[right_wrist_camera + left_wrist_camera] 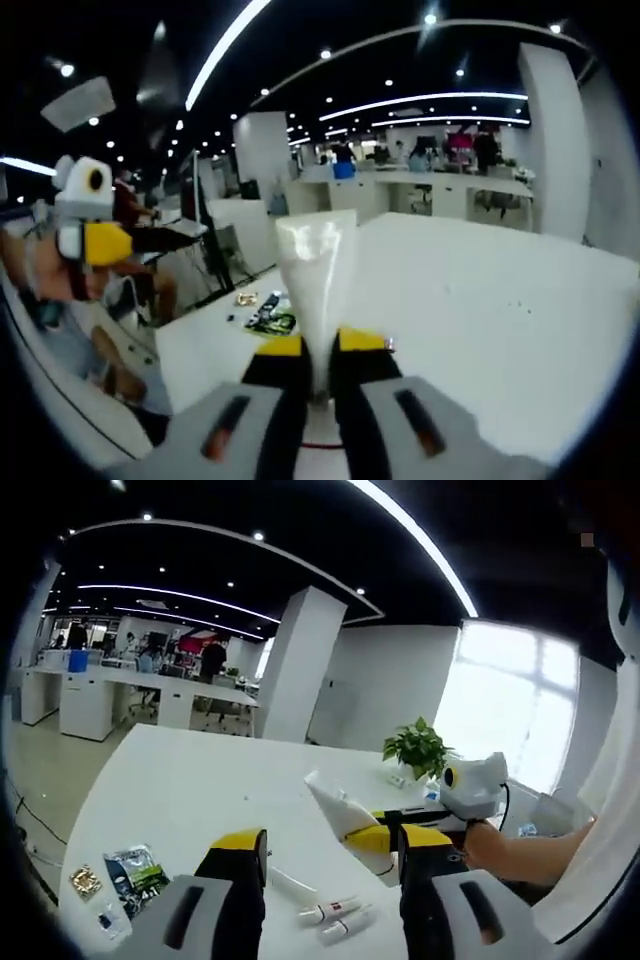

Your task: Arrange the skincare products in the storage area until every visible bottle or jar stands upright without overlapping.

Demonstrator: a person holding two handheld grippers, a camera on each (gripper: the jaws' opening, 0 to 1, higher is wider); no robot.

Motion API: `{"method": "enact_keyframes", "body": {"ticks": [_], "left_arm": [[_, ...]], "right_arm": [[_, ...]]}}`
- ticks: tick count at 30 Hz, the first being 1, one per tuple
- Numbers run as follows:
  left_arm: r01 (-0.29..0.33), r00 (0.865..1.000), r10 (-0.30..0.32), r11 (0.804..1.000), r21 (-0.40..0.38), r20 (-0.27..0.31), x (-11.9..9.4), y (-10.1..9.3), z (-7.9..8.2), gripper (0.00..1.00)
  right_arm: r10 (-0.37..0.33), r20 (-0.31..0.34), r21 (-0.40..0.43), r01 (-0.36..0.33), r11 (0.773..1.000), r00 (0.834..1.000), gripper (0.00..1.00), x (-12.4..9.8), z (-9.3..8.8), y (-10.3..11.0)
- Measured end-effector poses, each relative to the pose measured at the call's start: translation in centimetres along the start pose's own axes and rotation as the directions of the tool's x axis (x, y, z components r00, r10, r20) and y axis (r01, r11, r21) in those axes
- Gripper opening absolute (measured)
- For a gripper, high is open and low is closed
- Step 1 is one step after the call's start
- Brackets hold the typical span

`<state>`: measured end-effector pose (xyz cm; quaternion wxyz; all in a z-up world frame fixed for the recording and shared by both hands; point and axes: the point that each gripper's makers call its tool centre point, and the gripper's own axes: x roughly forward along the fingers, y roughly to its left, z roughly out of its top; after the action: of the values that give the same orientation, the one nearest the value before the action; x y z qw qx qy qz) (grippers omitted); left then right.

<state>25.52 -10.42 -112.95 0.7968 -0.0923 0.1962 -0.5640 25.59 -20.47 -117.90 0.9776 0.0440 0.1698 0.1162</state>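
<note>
- My right claw (318,352) pinches a white tube (315,290), long axis pointing away above the white table (480,300).
- My left claw (330,855) is spread; two small tubes (335,918) lie flat on the table just ahead of it.

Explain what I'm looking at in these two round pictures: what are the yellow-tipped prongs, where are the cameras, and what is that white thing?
No robot here: a person holds a two-jaw gripper in each hand, and a fisheye camera rides on each, looking along its jaws. In the left gripper view, the left gripper is open and empty; the right gripper comes in from the right. In the right gripper view, the right gripper is shut on a white tube, lifted off the white table. On the table lie two small white tubes, some sachets and a potted plant. An office lies behind.
</note>
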Motion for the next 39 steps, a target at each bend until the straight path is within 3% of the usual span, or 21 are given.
{"method": "enact_keyframes", "body": {"ticks": [6,15,21,25,31,39], "left_arm": [[0.022,1.0,-0.022,0.999,-0.031,0.007,-0.1,0.0,-0.1,0.54],[0.015,0.998,-0.007,0.992,-0.127,0.065,-1.4,0.3,0.3,0.57],[0.002,0.994,0.018,0.983,-0.185,0.108,-1.9,1.2,0.9,0.58],[-0.002,0.995,0.023,0.979,-0.204,0.098,-2.3,2.6,1.6,0.59],[0.036,0.986,0.006,0.968,-0.25,0.165,-2.7,4.3,3.9,0.64],[0.153,0.975,-0.1,0.95,-0.272,0.199,-1.9,4.2,4.6,0.67]], "right_arm": [[0.034,0.015,-0.004,-0.034,0.999,0.999,0.06,0.0,0.9,2.1],[0.125,-0.008,-0.017,-0.125,0.992,0.992,0.06,1.0,2.2,4.7],[0.171,-0.027,-0.032,-0.172,0.985,0.985,0.06,2.3,3.0,5.6],[0.182,-0.035,-0.003,-0.182,0.983,0.983,0.06,3.4,3.7,5.9],[0.178,-0.04,-0.017,-0.179,0.984,0.983,0.07,4.5,5.2,6.4],[0.135,-0.052,-0.044,-0.138,0.99,0.989,0.07,5.2,6.0,7.1]]}}
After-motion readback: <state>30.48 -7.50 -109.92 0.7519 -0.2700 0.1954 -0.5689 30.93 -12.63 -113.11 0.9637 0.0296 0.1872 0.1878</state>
